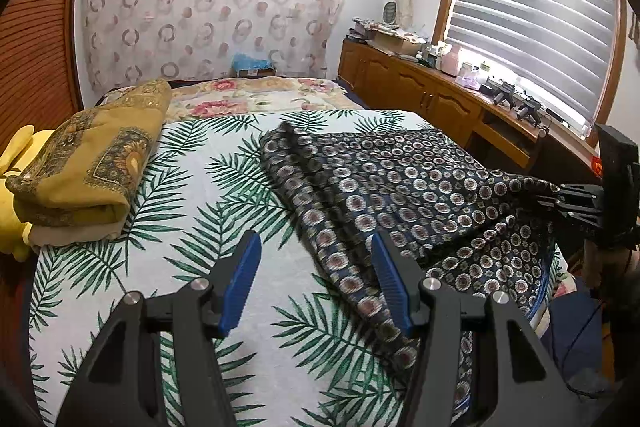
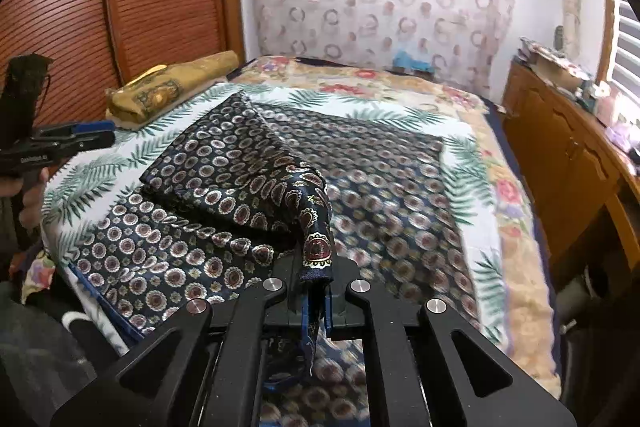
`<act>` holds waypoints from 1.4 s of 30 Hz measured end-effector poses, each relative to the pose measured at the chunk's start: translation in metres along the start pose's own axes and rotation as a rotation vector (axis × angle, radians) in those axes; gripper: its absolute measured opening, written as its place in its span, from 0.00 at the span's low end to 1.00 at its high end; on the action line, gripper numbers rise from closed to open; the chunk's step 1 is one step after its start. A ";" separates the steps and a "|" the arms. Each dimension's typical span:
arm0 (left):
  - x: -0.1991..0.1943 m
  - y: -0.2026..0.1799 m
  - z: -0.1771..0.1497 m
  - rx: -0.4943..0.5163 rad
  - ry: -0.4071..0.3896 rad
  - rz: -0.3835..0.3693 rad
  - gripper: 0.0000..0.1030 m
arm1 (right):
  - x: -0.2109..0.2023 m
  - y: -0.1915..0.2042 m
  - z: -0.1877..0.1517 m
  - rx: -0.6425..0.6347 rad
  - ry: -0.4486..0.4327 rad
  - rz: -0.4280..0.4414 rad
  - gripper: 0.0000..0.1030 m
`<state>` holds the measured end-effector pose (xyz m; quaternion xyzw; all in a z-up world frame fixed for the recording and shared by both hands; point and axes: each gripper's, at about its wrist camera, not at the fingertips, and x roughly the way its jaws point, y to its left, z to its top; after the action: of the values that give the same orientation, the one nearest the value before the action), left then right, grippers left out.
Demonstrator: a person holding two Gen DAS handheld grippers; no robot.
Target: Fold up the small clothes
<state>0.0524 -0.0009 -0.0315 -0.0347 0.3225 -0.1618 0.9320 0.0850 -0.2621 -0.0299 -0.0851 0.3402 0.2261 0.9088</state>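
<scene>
Dark navy fabric with ringed medallions, the scarf-like cloth (image 2: 248, 163), lies across the near right part of the bed, partly folded over itself, its near hem reaching the bed's front edge. The right gripper (image 2: 316, 291) has its fingers clamped on one corner of this cloth; that corner stands lifted above the bed and drapes down between the fingers. The gripper tilts downward toward the bed. In the left wrist view the same gripper (image 1: 560, 195) enters from the right edge with the cloth rising to it.

The left gripper (image 1: 316, 279) hangs over the near left part of the bed, fingers (image 1: 242, 283) apart at a middling width with nothing between them, pointing downward. Its right finger overlaps the cloth's left fold in the view; contact cannot be told.

The palm-leaf sheet (image 1: 192, 187) lies bare to the left of the cloth, leaving free room there. Farther left a folded mustard blanket (image 1: 92, 163) sits by the bed's side edge. Beyond, a floral quilt (image 1: 248, 99) covers the far end.

A wooden cabinet (image 1: 420, 91) runs close along the bed's right side, its top cluttered with small items too indistinct to name. The cloth's right half is motion-blurred in the right wrist view.
</scene>
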 end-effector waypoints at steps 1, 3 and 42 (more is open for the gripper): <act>0.000 -0.001 0.000 0.003 -0.001 -0.002 0.55 | -0.002 -0.002 -0.005 0.002 0.005 -0.009 0.02; 0.000 -0.004 0.001 0.009 -0.004 -0.007 0.55 | -0.006 -0.008 -0.012 0.007 0.017 -0.036 0.02; 0.000 -0.010 -0.008 0.014 0.013 -0.008 0.55 | 0.092 0.102 0.031 -0.262 0.184 0.179 0.58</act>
<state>0.0444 -0.0095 -0.0362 -0.0284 0.3273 -0.1683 0.9294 0.1166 -0.1302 -0.0672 -0.1924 0.3959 0.3398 0.8311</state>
